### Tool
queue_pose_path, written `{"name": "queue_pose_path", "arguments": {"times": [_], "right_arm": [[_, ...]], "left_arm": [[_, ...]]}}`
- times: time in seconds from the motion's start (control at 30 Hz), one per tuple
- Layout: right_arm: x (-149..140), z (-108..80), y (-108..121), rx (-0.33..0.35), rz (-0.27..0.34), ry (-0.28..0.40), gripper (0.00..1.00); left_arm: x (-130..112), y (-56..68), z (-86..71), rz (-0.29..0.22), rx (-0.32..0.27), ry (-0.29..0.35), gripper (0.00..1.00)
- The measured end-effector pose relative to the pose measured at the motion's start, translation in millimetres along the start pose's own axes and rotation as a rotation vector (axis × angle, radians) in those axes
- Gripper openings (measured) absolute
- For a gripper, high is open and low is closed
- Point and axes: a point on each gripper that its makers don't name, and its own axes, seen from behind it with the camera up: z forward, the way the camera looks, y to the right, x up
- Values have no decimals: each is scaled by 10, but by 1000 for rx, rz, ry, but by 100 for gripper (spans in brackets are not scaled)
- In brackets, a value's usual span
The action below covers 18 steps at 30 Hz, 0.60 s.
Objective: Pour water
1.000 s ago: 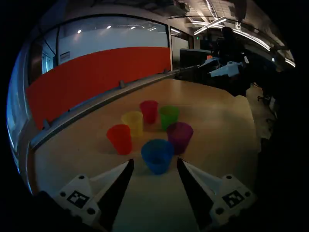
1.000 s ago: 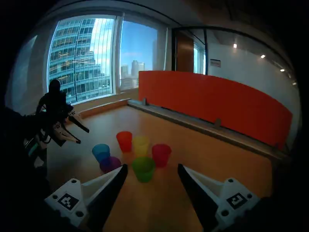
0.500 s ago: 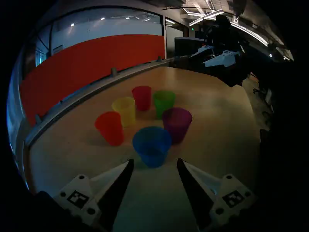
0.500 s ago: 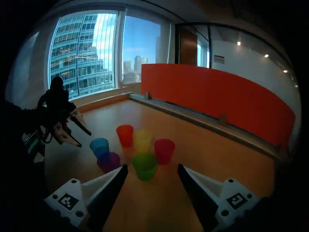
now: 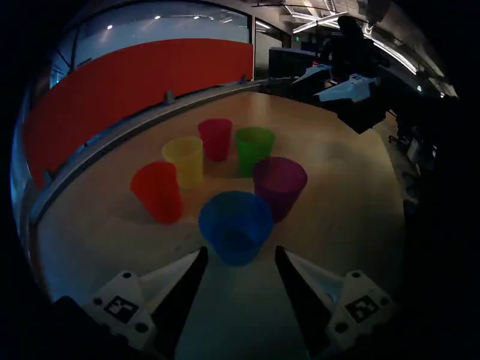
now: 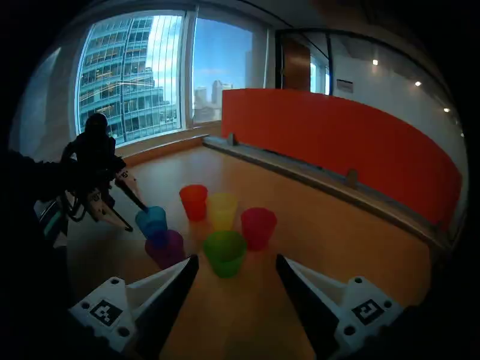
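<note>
Six coloured plastic cups ringed on a pale wooden table point(image 5: 342, 180), both grippers holding nothing.
The left gripper point(image 5: 240, 248) has its fingers spread wide, with the translucent blue plastic cup point(image 5: 236, 227) just ahead of them. The purple plastic cup point(image 5: 279, 186) crowds in beside it. The right gripper point(image 6: 236, 257), fingers also spread, faces the green plastic cup point(image 6: 224, 252) from the opposite side. A long orange partition wall point(image 5: 132, 78) lines the table's edge.

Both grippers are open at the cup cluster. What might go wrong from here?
1. The translucent blue plastic cup stands close beside the purple plastic cup; the open left gripper may knock the purple one while closing.
2. The right gripper faces the green plastic cup, also crowded by other cups; a nudge could topple them.
</note>
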Motion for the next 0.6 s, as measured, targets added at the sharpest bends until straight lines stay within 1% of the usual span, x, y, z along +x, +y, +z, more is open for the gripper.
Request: {"name": "queue_pose_path", "arguments": {"times": [0.3,0.6], "right_arm": [[-33,117,7,14,4,-12,100],[-107,211,4,25,3,-28,100]], "left_arm": [[2,-27,185,8,-4,-23,82],[11,-52,324,22,-6,-36,82]]}}
